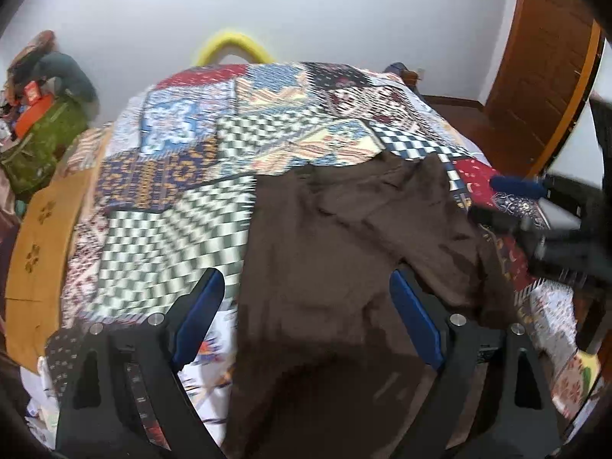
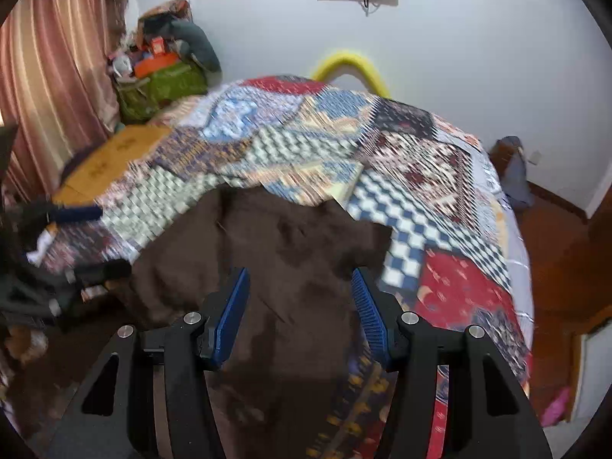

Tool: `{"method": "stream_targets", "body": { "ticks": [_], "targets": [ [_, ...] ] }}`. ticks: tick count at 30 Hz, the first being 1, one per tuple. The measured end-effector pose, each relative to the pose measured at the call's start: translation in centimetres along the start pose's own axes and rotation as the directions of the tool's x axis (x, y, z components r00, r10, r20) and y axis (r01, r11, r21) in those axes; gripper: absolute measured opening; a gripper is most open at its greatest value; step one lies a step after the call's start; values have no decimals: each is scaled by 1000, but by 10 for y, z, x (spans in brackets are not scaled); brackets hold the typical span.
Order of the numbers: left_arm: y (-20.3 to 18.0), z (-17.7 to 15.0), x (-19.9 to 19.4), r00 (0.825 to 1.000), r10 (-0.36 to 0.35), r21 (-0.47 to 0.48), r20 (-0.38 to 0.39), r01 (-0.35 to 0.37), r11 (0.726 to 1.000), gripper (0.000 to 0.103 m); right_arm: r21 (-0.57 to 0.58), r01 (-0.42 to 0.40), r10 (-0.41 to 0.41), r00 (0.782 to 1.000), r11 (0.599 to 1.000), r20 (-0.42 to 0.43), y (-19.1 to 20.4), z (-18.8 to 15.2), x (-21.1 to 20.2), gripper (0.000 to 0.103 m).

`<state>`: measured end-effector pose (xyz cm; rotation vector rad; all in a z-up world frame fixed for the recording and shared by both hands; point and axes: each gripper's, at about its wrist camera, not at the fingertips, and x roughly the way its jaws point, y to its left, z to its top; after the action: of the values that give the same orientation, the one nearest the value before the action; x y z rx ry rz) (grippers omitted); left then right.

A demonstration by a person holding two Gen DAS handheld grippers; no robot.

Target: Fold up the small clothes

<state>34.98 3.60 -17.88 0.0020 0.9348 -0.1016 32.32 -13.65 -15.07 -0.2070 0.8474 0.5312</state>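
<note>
Left gripper (image 1: 306,317): blue-padded fingers spread wide, nothing between them, poised over the near part of the brown garment (image 1: 344,252). Right gripper (image 2: 300,313): fingers likewise spread and empty, above the same garment (image 2: 275,267); it also shows at the far right of the left view. Brown garment: small, dark brown, spread mostly flat on the patchwork bedspread (image 1: 183,176), toward its near right side, with loose rumpled folds and one flap turned over along the right. Judged light, soft and limp; no stiffness, will sag and drag when lifted, unlikely to slip from ribbed pads. Suggested hold: pinch a single layer at an outer edge or corner, one gripper to each side. Both views blurred; seams and garment type cannot be made out.
</note>
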Motion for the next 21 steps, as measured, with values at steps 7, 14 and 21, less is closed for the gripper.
{"method": "stream_targets", "body": {
  "ticks": [7,14,21],
  "targets": [
    [-40,6,47,997,-32,40,-71,35,999,89,-3,0,0,997,1000,-83,-10,-44,21,52],
    [-49,-2,67,996,27,93,-89,-19,995,89,-1,-50,49,997,999,-51,-20,-49,11,52],
    [-45,-6,73,994,66,90,-83,-59,994,92,105,-61,62,998,993,-1,-56,-8,36,39]
  ]
}}
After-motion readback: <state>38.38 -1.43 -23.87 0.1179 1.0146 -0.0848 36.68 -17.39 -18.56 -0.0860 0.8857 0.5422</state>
